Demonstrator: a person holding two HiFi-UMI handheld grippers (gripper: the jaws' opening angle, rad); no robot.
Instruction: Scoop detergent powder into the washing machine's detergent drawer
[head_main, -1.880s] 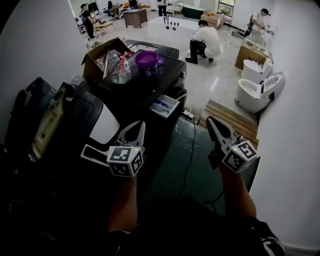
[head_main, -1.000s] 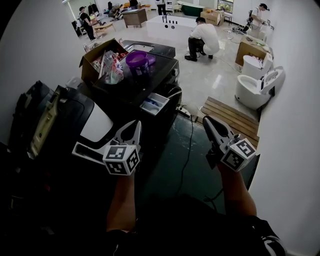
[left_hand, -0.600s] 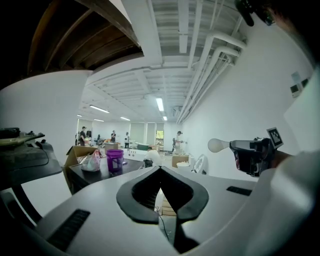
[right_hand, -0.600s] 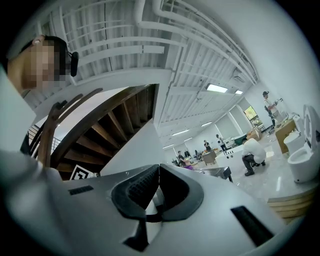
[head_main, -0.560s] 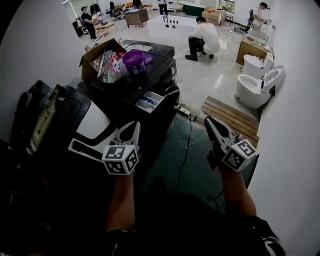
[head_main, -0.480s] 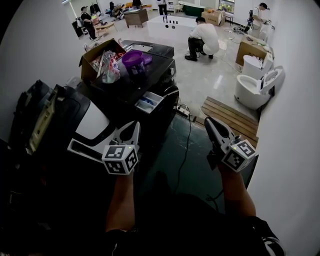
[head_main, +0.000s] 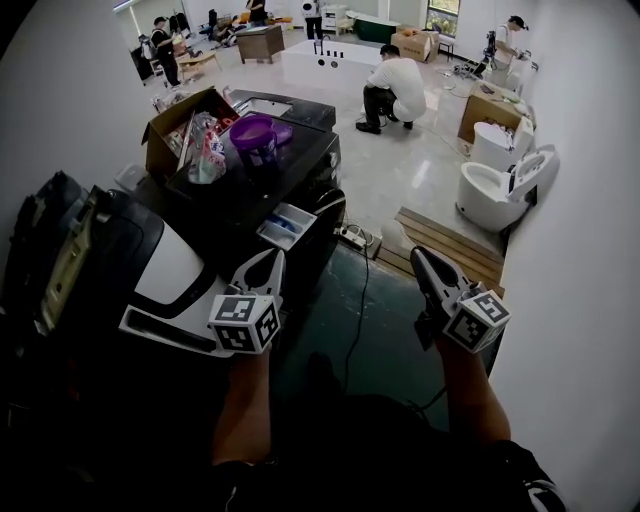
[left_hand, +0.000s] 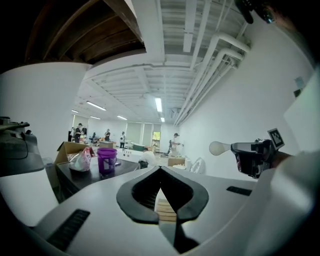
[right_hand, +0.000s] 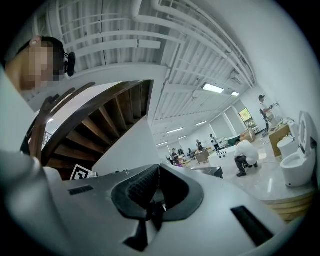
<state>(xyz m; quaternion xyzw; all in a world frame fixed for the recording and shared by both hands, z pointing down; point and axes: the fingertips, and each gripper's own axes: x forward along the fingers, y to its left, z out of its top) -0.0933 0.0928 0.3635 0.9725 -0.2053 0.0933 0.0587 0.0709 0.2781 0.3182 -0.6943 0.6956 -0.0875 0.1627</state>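
Detergent drawer (head_main: 287, 224) stands pulled out of the front of the black washing machine (head_main: 300, 152), its long axis running out from the machine toward the person, its pale compartments open upward. It lies ahead of both tools and off to the left of the right gripper (head_main: 422, 258), which is clenched on what looks like a white scoop (left_hand: 218, 147) with its bowl pointing forward. The left gripper (head_main: 272, 262) is the nearer of the two to the drawer, but its jaws are closed tip to tip with nothing between them. On top of the machine, beyond the drawer, sits a purple tub (head_main: 256, 135) – probably the powder, though its contents cannot be seen from here – and a cardboard box (head_main: 170, 125) of bags stands at the machine's far left corner. The coming move likely means carrying the scoop leftward and forward across the front of the machine, past the drawer to the tub. Nothing stands in that path above the floor; a cable (head_main: 355, 300) trails across the floor in front of the machine. A wooden pallet (head_main: 445, 245) and a toilet (head_main: 488, 190) lie well to the machine's right, and a crouching person (head_main: 395, 85) works behind it.
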